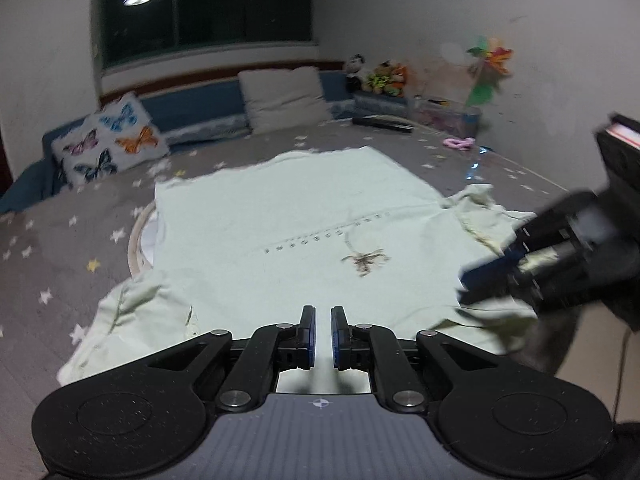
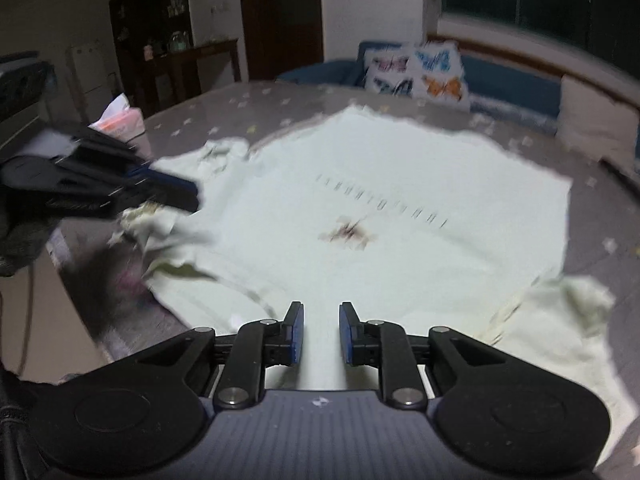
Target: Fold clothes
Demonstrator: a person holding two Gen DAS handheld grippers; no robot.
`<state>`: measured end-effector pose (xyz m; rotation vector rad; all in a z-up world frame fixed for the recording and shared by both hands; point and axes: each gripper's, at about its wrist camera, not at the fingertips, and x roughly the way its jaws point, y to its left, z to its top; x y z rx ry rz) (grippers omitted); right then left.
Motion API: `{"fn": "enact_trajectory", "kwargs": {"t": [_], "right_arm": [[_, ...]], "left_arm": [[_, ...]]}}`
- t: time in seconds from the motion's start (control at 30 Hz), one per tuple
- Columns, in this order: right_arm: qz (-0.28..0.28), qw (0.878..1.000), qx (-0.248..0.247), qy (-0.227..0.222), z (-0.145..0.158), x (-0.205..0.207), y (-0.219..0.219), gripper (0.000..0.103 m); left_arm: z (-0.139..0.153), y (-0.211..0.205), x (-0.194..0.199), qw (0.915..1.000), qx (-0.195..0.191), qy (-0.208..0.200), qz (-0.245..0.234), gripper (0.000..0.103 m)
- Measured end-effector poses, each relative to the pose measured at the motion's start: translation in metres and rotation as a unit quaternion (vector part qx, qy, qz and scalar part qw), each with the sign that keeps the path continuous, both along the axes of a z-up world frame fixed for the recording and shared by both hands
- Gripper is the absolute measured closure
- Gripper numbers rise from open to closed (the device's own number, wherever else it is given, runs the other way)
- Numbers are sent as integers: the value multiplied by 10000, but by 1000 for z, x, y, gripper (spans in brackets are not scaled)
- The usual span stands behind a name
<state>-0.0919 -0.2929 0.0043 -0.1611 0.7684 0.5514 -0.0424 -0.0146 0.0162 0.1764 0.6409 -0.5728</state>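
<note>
A pale green T-shirt with a small palm print lies spread flat on a grey star-patterned bed cover. My left gripper hovers over the shirt's near edge. Its jaws are almost together, with only a thin slit and nothing in it. In the right wrist view the left gripper sits beside a crumpled sleeve. My right gripper is over the shirt's other edge, its jaws apart and empty. From the left wrist view the right gripper is blurred, next to a sleeve.
A butterfly pillow, a white pillow, soft toys, a dark flat object and a pink item line the far side. A round hoop peeks from under the shirt. A tissue box stands near the bed edge.
</note>
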Motion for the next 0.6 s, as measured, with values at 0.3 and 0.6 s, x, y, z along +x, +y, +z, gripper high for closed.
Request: {"fn": "enact_trajectory", "kwargs": {"t": [0.3, 0.6], "right_arm": [[-483, 9985, 32, -239, 11, 9, -28, 75], [-1796, 9833, -230, -189, -16, 59, -73, 75]], "left_arm": [[-25, 6, 22, 9988, 129, 413, 249, 93], [-27, 12, 22, 9979, 90, 519, 378, 93]]}}
